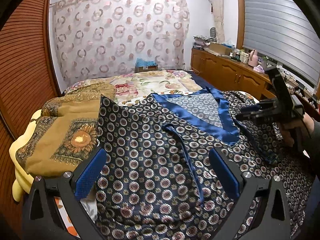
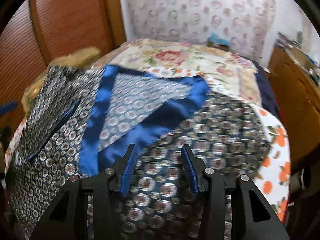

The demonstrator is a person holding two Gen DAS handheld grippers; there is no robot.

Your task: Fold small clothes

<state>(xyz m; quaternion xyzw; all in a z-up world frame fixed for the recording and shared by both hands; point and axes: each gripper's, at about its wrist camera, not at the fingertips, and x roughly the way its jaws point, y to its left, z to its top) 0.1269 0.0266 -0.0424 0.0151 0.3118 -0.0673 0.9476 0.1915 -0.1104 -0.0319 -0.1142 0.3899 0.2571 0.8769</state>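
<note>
A dark blue garment (image 1: 152, 160) with a ring pattern and shiny blue satin trim (image 1: 192, 118) lies spread on the bed, its neckline open toward the far side. My left gripper (image 1: 158, 158) is wide open just above the garment's near part, holding nothing. My right gripper (image 2: 159, 156) is open over the garment (image 2: 210, 140), with cloth below the gap between its blue fingers (image 2: 130, 168); the right wrist view is blurred. The right gripper also shows in the left wrist view (image 1: 246, 113), raised above the garment's right side.
Folded brown sunflower-print cloth (image 1: 66, 134) sits on yellow bedding (image 1: 18, 148) at the left. A floral bedspread (image 1: 152, 86) covers the bed beyond. A wooden cabinet (image 1: 226, 72) with clutter runs along the right. A wooden louvred door (image 1: 22, 60) stands at the left.
</note>
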